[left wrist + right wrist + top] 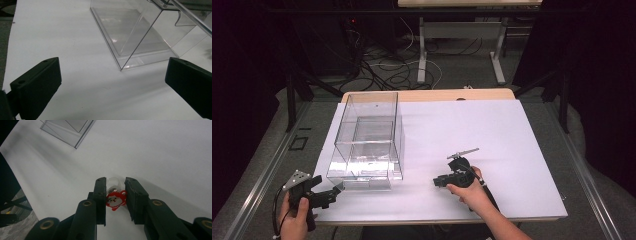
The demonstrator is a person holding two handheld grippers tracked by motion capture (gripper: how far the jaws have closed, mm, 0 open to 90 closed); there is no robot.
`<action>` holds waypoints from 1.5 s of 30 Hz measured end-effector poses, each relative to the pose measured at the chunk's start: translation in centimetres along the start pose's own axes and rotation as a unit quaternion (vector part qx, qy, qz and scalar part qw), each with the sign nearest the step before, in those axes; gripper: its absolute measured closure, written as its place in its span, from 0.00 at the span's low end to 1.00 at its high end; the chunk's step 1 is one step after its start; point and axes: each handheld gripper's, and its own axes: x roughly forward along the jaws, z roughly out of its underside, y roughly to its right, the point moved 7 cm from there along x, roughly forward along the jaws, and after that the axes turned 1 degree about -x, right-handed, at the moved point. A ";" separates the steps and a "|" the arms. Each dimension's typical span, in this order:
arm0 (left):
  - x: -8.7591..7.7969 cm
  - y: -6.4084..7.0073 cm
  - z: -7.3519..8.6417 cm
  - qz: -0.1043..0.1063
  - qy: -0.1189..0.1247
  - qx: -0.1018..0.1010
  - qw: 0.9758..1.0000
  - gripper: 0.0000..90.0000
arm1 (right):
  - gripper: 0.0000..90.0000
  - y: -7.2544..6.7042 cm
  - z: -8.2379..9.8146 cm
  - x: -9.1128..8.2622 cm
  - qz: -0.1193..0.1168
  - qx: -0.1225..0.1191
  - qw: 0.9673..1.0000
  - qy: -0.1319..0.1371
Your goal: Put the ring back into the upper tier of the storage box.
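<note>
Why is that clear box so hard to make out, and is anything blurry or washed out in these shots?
High view: the clear box shows bright glare on its floor, against a dark room. Left gripper view: reflections streak its walls; the near jaws look soft. Right gripper view: the white table looks grey, shaded at the left, while the small red-and-white figure between the jaws stays sharp.

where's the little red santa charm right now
In the right gripper view the red santa charm sits between the closed-in jaws of the right gripper, just above the white table sheet, with the clear box farther off.
</note>
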 end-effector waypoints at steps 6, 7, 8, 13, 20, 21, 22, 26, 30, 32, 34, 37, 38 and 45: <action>0.0 0.0 0.0 -0.001 -0.002 0.001 1.000 0.01 | 0.79 0.0 -0.2 -0.6 -0.004 0.020 1.000 -0.001; 0.0 0.0 0.0 -0.001 -0.002 0.000 1.000 0.01 | 0.79 0.1 -0.2 -0.7 -0.003 0.023 1.000 -0.002; 0.0 0.0 0.0 -0.001 -0.002 0.000 1.000 0.01 | 0.79 0.1 -0.3 -0.7 -0.007 0.029 1.000 0.001; 0.0 0.0 0.0 -0.001 -0.002 0.000 1.000 0.01 | 0.79 0.2 -0.5 -1.1 -0.010 0.041 0.999 0.009; 0.0 0.0 0.0 0.000 -0.001 -0.001 1.000 0.01 | 0.79 0.5 -0.7 -1.5 -0.017 0.056 0.998 0.018; 0.0 0.0 0.0 0.000 -0.001 -0.001 1.000 0.01 | 0.79 0.6 -0.7 -1.6 -0.011 0.061 0.998 0.014; 0.0 0.0 0.0 0.000 0.000 -0.001 1.000 0.01 | 0.79 0.6 -0.8 -1.7 -0.014 0.062 0.998 0.017; 0.0 -0.1 0.0 0.001 -0.004 0.000 1.000 0.01 | 0.79 0.6 -0.9 -2.0 -0.015 0.064 0.998 0.020; 0.0 0.0 0.0 0.000 0.000 -0.001 1.000 0.01 | 0.79 0.8 -1.1 -2.4 -0.013 0.061 0.998 0.022; 0.0 0.0 0.0 0.001 0.001 -0.001 1.000 0.01 | 0.79 0.8 -1.2 -2.5 -0.010 0.060 0.998 0.021; 0.0 0.0 0.0 0.001 0.001 -0.001 1.000 0.01 | 0.79 0.8 -1.4 -2.7 -0.010 0.064 0.998 0.020; 0.0 0.0 0.0 0.001 0.001 -0.001 1.000 0.01 | 0.79 0.7 -1.6 -2.8 -0.012 0.062 0.998 0.026; 0.0 0.0 0.0 0.001 0.001 -0.001 1.000 0.01 | 0.79 0.7 -1.7 -2.8 -0.010 0.062 0.998 0.025; 0.0 -0.1 0.0 0.002 -0.003 0.000 1.000 0.01 | 0.79 0.8 -2.4 -3.1 -0.009 0.064 0.998 0.027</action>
